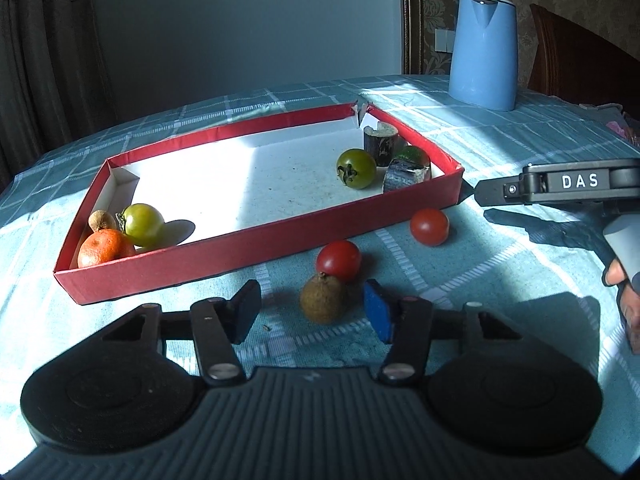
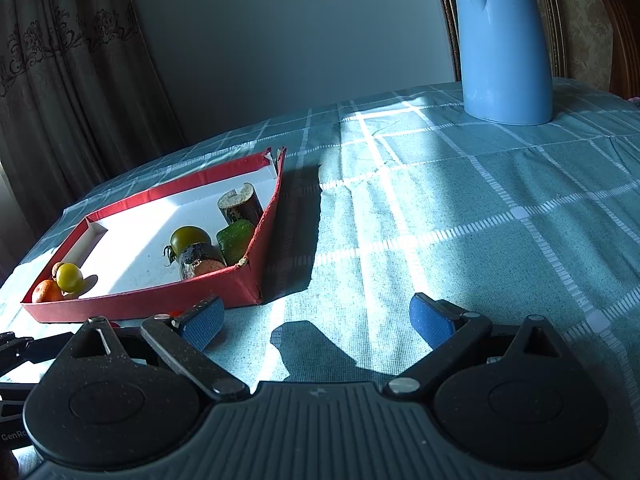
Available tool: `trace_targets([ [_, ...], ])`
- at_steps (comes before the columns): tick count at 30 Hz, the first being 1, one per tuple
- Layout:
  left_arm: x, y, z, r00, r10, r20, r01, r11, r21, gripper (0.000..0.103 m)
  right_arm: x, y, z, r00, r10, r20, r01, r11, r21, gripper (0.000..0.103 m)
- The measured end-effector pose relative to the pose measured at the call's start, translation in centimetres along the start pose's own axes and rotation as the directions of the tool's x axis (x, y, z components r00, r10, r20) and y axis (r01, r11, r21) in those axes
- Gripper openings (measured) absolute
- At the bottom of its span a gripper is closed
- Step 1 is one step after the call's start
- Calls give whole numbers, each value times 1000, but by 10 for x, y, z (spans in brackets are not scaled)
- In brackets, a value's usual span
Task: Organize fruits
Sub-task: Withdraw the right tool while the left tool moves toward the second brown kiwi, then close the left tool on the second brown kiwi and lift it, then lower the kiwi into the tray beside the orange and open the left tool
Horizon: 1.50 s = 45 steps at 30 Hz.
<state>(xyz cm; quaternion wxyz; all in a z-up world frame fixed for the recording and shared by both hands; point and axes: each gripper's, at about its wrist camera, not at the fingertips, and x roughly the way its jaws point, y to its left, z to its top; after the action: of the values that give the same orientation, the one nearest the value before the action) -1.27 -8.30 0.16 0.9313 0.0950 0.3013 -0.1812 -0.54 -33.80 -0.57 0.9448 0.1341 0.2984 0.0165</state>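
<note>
**Q:** What lies nearest the left gripper (image 1: 310, 312), and what does that say about progress?

**A:** At lower centre of the left wrist view its jaws stand apart and hold nothing, with a brown fruit (image 1: 323, 298) on the tablecloth (image 1: 500, 280) just ahead of them. A red tomato (image 1: 339, 261) touches that fruit from behind, and a second red tomato (image 1: 429, 227) sits a little farther right. These three appear still to be sorted.

**Q:** And what is already done?

**A:** Inside the red tray (image 1: 256, 236): an orange (image 1: 105, 247), a yellow-green tomato (image 1: 142, 225) and a small brown fruit (image 1: 102, 220) at its left end; a green tomato (image 1: 356, 168) and cut dark pieces (image 1: 406, 175) at its right end.

**Q:** How does the tray lie?

**A:** Its long axis runs from lower left to upper right of the frame. The fruits are round, with no clear axis.

**Q:** The right gripper (image 2: 316, 326)?

**A:** Jaws wide apart, empty, over bare cloth. A blue jug (image 1: 484, 52) stands farthest back.
</note>
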Motion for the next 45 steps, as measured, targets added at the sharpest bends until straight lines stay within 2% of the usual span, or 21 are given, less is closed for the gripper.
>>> trace_targets([
  [5,-2,-3,-1,1000,-29,6,29,1000,7,36,0,0,0,1000,1,1,-1,1000,1,100],
  [11,-3,-6,-2,999,-31,13,31,999,20,24,0,0,0,1000,0,0,0,1000,0,100],
  [15,-3,-7,-3,1000,-14,17,13,1000,19,24,0,0,0,1000,0,0,0,1000,0,100],
  [25,-13,2,-6,994,102,44,-100,994,-43,24,0,0,0,1000,-3,2,3,1000,2,100],
  [34,-27,30,0,968,231,93,-218,967,-134,23,1,3,0,1000,-29,2,29,1000,-5,100],
  [42,-21,64,28,934,340,115,-310,925,-219,23,1,2,0,999,-35,3,35,999,-7,100],
  [45,-14,76,39,926,362,107,-329,913,-241,23,1,2,0,999,-34,3,34,999,-6,100],
])
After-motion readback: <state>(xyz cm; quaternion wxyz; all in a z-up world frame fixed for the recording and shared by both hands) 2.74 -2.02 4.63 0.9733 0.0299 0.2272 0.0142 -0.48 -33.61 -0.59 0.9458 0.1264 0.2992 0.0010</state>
